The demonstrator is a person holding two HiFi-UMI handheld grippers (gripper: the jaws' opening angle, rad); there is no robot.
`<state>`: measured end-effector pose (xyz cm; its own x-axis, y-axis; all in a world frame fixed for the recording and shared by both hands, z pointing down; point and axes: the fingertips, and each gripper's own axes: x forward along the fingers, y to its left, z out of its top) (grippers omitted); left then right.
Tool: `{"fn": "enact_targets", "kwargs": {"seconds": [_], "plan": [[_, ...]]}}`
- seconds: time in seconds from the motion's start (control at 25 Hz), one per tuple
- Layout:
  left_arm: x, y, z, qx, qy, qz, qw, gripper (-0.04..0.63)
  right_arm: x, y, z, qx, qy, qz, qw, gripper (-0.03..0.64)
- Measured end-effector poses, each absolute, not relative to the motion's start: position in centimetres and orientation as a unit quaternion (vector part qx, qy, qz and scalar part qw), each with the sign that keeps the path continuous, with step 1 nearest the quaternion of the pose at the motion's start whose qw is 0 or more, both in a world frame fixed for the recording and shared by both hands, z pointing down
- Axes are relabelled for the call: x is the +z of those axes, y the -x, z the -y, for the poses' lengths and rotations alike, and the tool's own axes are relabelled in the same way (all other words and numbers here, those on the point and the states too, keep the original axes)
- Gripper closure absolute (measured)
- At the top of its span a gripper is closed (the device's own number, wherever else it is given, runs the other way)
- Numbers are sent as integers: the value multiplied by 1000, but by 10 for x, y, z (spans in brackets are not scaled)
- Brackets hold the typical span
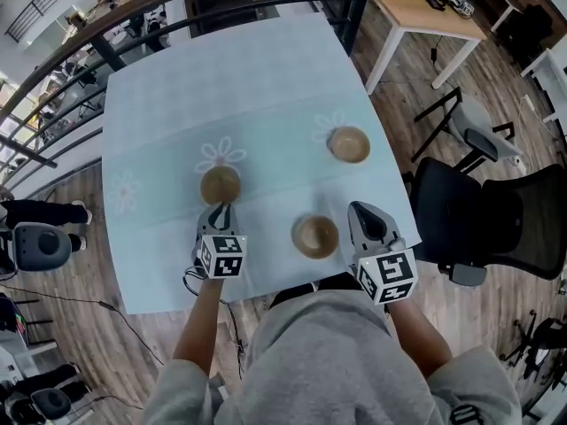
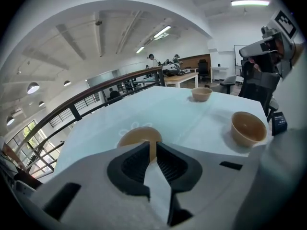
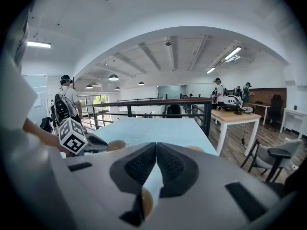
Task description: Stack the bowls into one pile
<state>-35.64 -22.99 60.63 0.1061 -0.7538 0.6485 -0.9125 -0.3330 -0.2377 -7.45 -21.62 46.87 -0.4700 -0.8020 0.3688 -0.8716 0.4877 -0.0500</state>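
Worktop [image 1: 168, 96]: pale blue flowered cloth. Three tan bowls stand on it, upright, all apart, none stacked.

Closest to the person: near bowl [image 1: 315, 235], by the front edge, between the two grippers.

Right gripper [image 1: 358, 209]: just right of the near bowl, not touching it. Jaws closed tip to tip, nothing in them.

Left gripper [image 1: 221, 207]: angled down, tips at the near rim of the left bowl [image 1: 221, 184]; cannot tell if they touch. Jaws nearly together with only a thin slit. The bowl's tan shows through the slit, not clamped.

The left bowl sits just below a white flower print [image 1: 221, 153].

Farthest: far bowl [image 1: 349, 144], toward the right edge, well apart from the others.

Beyond the worktop: dark railing [image 1: 133, 16], wooden desk [image 1: 425, 11].
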Motion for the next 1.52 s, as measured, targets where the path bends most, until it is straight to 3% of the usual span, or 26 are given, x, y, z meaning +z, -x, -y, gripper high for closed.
{"fn": "enact_targets", "kwargs": {"seconds": [0.04, 0.12, 0.16, 0.8, 1.52], "plan": [[610, 357, 232, 359, -737, 562, 113, 563, 469, 75, 216, 116, -495, 848, 151, 591], [618, 356, 237, 365, -740, 552, 122, 474, 470, 75, 217, 116, -500, 845, 152, 591], [621, 355, 239, 366, -742, 547, 126, 469, 471, 75, 217, 117, -502, 843, 153, 591], [656, 343, 247, 456, -745, 480, 83, 475, 477, 77, 219, 116, -507, 838, 167, 591], [658, 337, 244, 475, -738, 475, 66, 569, 479, 68, 205, 113, -499, 843, 166, 591]]}}
